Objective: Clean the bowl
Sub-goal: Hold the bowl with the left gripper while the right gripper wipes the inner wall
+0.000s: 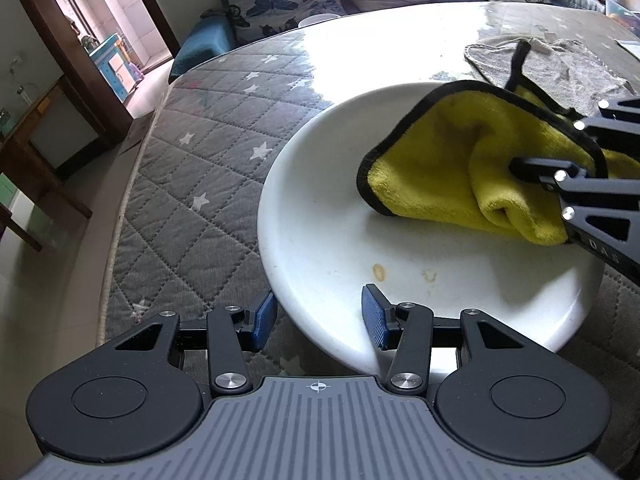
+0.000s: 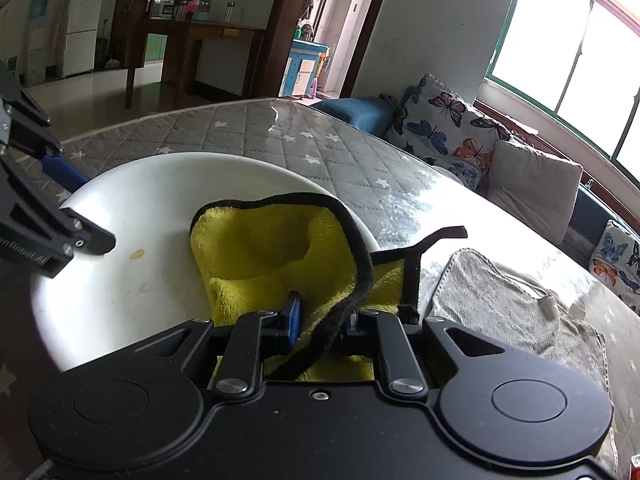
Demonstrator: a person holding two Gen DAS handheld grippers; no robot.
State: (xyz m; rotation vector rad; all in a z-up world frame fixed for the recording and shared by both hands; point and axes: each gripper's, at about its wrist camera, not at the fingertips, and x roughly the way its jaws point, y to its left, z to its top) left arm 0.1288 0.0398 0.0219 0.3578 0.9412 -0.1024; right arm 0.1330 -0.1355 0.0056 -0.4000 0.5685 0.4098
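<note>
2 grippers: both work at 1 white bowl on a quilted grey surface
Bowl [image 1: 400,264]: wide and shallow, resting on the grey star-print quilted cover [image 1: 200,152]; 2 small yellowish smears show on its inner floor near the rim
Left gripper [image 1: 320,316]: jaws part-way apart, straddling the bowl's near rim — 1 blue pad outside the rim, 1 inside; whether the pads actually press the rim, I cannot tell
Right gripper [image 2: 320,320]: clenched tight on a bunched fold of the yellow cloth
Yellow cloth [image 1: 452,160]: fluffy, black-edged, lying inside the bowl on the side away from the left gripper, part of it draped over the rim
Grey cloth [image 2: 500,304]: flat on the cover just beside the bowl, beyond the yellow cloth
Background: butterfly-print cushions [image 2: 448,132] along a bright window — a doorway and a white fridge [image 2: 82,24] further off
</note>
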